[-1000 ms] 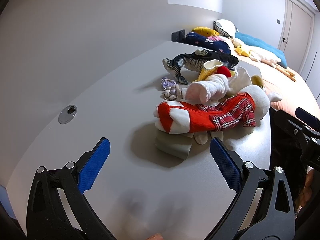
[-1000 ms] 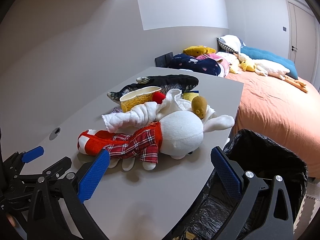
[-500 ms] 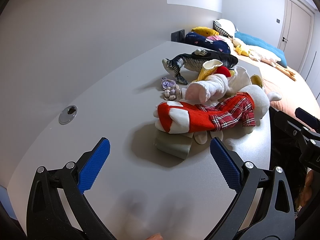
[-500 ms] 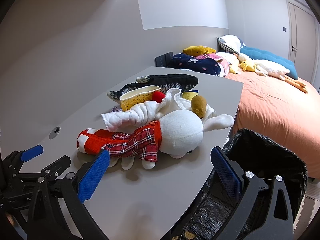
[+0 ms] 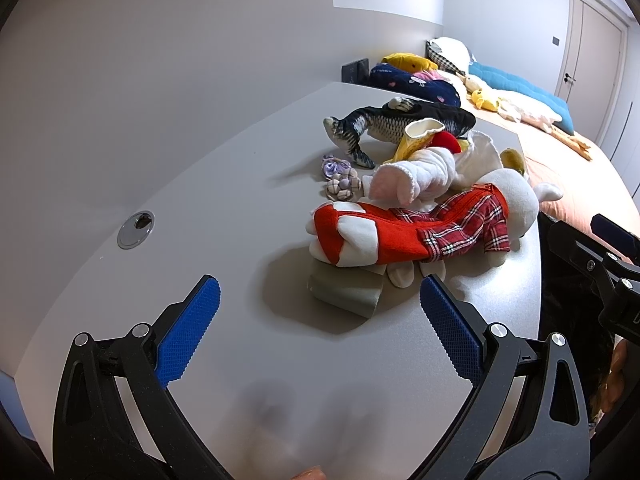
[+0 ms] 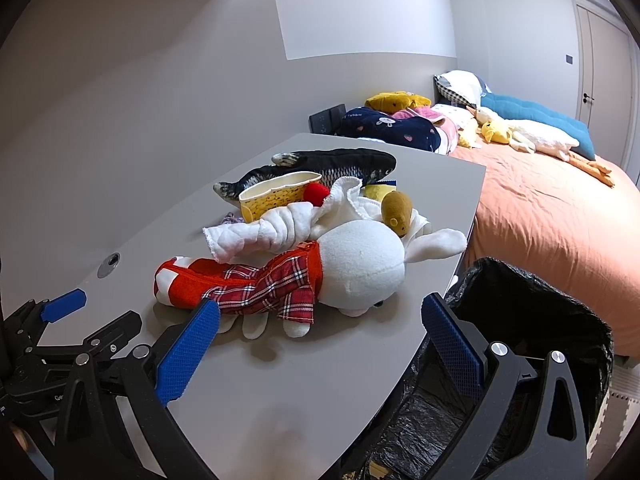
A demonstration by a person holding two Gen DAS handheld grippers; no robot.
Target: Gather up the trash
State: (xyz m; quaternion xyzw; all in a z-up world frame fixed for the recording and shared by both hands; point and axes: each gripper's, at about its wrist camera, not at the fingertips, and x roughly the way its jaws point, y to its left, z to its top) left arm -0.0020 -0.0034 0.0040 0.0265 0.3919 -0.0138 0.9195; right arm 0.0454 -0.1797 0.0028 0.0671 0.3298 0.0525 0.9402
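Both pairs of tongs are waiting wide apart, and neither one is holding anything. The left tongs [image 5: 320, 312] are hanging over the near end of the flat grey surface [image 5: 192, 184]. The right tongs [image 6: 320, 336] are hanging over the edge of the surface, with the bin lined with a black plastic bag [image 6: 532, 320] just beside that edge on the floor.

The job looks like it is only beginning. Everything is lying in one pile on the surface. The big white plush rabbit in a red checked shirt [image 6: 352, 264] is lying on its side at the front. A rolled white cloth [image 6: 264, 232] is resting on it. Behind them are the dark plush fish [image 6: 332, 164], the yellow paper cup [image 6: 276, 196], a small red ball [image 6: 316, 194] and a brown plush mouse [image 6: 396, 208]. A folded grey paper piece [image 5: 344, 288] is sticking out from under the rabbit, closest to the left tongs. Two small knotted cloth balls [image 5: 340, 178] are sitting near the fish's tail.

Only a small part of the bag's inside is showing, so I cannot tell if any trash is in it. The cup and the grey paper seem to be the trash, and they are still waiting to be picked up.
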